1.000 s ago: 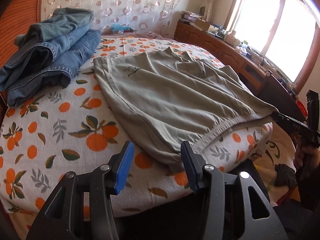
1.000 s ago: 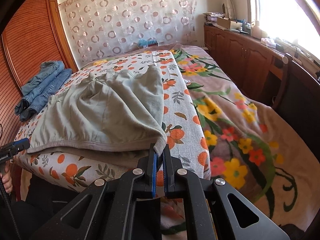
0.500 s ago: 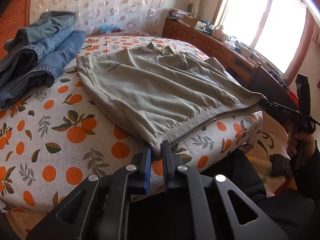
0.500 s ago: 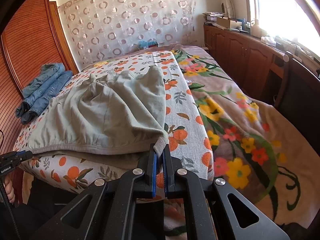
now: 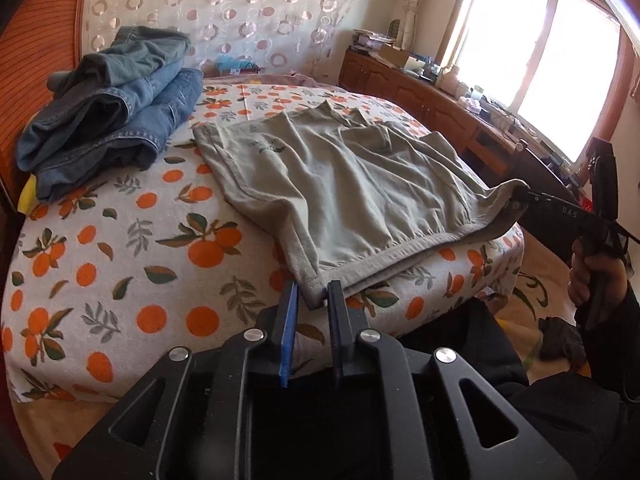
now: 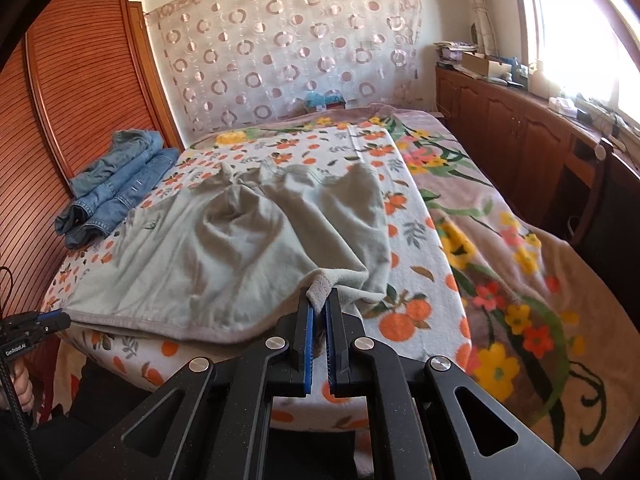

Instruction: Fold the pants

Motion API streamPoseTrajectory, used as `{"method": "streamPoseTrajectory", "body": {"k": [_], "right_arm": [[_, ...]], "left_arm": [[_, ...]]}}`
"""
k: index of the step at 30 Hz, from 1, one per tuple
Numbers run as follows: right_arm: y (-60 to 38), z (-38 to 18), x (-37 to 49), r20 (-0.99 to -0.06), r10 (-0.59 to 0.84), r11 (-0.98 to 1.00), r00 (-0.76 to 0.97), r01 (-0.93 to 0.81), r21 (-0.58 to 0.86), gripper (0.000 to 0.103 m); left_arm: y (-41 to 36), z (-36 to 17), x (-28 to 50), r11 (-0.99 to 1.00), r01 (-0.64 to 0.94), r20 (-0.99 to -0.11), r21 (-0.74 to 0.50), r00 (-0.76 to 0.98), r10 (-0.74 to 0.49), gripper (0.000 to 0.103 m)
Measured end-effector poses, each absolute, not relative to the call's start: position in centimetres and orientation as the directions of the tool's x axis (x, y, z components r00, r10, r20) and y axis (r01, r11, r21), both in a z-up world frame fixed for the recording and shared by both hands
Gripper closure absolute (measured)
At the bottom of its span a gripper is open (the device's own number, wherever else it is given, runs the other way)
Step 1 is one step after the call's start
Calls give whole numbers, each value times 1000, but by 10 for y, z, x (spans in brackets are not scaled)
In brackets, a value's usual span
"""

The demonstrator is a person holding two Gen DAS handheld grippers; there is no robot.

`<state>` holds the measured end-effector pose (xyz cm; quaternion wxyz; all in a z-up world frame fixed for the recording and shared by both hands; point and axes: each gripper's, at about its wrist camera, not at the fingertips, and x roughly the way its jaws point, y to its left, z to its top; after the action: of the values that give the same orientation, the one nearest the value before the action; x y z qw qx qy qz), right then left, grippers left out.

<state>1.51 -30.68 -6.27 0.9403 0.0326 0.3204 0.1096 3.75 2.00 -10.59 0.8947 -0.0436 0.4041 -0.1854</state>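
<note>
Lying across the orange-print bed, the grey-green pants are being pinched at two near corners: right gripper clamping firmly, left gripper seemingly gripping loosely at six o'clock, risking slipping mid-fold.

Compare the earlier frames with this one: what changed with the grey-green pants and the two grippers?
The left gripper, open a second ago, closed on the near left corner of the grey-green cotton pants; its jaws have just eased slightly. The right gripper stayed clamped on the other corner, now lifted. The folded blue jeans are unmoved.
</note>
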Motion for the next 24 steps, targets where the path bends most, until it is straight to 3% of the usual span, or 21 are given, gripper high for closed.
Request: {"method": "streamPoseTrajectory", "body": {"k": [4, 6, 10, 24], "right_arm": [[-292, -50, 26, -571, 252, 967, 782, -227, 115, 98], [-281, -47, 32, -560, 272, 960, 782, -258, 107, 98], [-252, -42, 43, -544, 324, 939, 774, -335, 82, 98], [-121, -56, 77, -569, 606, 744, 557, -650, 156, 98]], "left_arm": [[29, -99, 39, 934, 279, -693, -223, 629, -353, 73], [34, -96, 40, 942, 262, -687, -210, 646, -332, 72], [48, -89, 42, 952, 231, -671, -201, 676, -306, 56], [92, -79, 46, 979, 106, -641, -173, 742, -194, 54]]}}
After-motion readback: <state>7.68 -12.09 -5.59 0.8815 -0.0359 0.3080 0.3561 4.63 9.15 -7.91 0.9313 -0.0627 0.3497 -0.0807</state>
